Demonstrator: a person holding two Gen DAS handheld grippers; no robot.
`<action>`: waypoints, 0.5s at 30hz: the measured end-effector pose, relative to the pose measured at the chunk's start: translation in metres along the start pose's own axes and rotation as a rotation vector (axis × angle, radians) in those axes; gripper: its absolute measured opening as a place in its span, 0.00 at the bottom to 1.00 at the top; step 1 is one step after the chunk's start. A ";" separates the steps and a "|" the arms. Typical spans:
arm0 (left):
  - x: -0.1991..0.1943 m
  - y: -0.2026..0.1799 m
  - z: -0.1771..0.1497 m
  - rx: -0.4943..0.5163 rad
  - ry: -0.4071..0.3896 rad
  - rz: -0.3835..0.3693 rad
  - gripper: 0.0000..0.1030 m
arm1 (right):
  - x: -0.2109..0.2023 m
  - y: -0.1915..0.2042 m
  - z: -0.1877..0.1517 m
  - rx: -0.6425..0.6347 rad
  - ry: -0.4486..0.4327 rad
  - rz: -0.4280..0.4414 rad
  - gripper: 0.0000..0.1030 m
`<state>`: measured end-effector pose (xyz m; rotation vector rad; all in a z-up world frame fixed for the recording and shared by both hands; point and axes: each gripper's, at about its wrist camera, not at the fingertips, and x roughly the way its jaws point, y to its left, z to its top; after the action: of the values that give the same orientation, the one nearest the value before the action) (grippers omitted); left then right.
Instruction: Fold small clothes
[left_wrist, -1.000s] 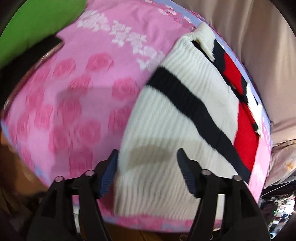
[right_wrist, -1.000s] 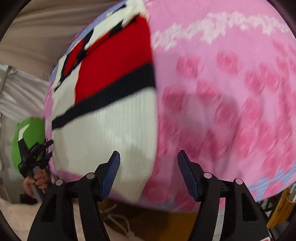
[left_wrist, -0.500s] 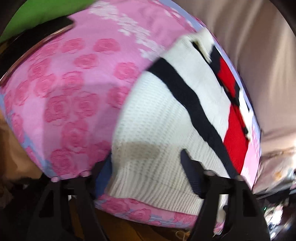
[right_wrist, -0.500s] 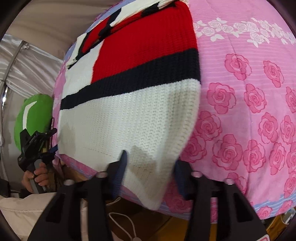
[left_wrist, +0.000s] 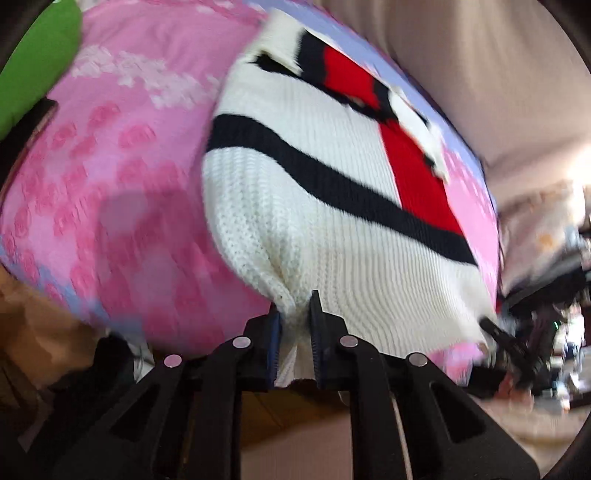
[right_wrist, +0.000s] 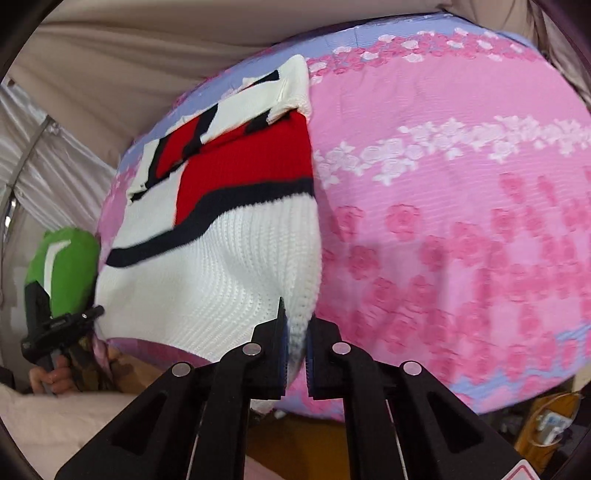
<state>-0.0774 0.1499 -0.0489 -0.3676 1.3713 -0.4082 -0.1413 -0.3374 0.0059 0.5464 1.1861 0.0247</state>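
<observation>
A small knit sweater (left_wrist: 332, 206), white with a black stripe and red panels, lies on a pink rose-patterned cloth (left_wrist: 122, 177). My left gripper (left_wrist: 294, 325) is shut on the sweater's near left hem corner, which bunches between its fingers. In the right wrist view my right gripper (right_wrist: 295, 332) is shut on the sweater's (right_wrist: 207, 273) near right hem corner. The right gripper also shows at the far right of the left wrist view (left_wrist: 495, 332). The left gripper shows at the lower left of the right wrist view (right_wrist: 55, 328), held by a hand.
The pink cloth (right_wrist: 461, 229) covers a table with a wide bare area right of the sweater. A green cushion (left_wrist: 33, 70) sits at the far left (right_wrist: 66, 266). A beige curtain (right_wrist: 129, 66) hangs behind. Clutter sits beyond the right edge.
Both grippers were open over the sweater's near hem; both have now shut on its near corners, and the knit puckers and lifts at each grip.
</observation>
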 end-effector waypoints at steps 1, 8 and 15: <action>-0.002 -0.003 -0.011 0.005 0.029 -0.007 0.13 | -0.003 -0.002 -0.004 -0.028 0.031 -0.023 0.06; -0.044 -0.014 -0.043 -0.044 0.018 -0.018 0.13 | -0.013 0.011 -0.060 -0.193 0.365 -0.033 0.06; -0.044 -0.039 0.100 0.077 -0.324 0.012 0.13 | -0.040 0.031 0.098 -0.130 -0.111 0.212 0.06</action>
<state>0.0125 0.1386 0.0244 -0.3450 1.0390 -0.3724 -0.0627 -0.3607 0.0797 0.5501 1.0065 0.2478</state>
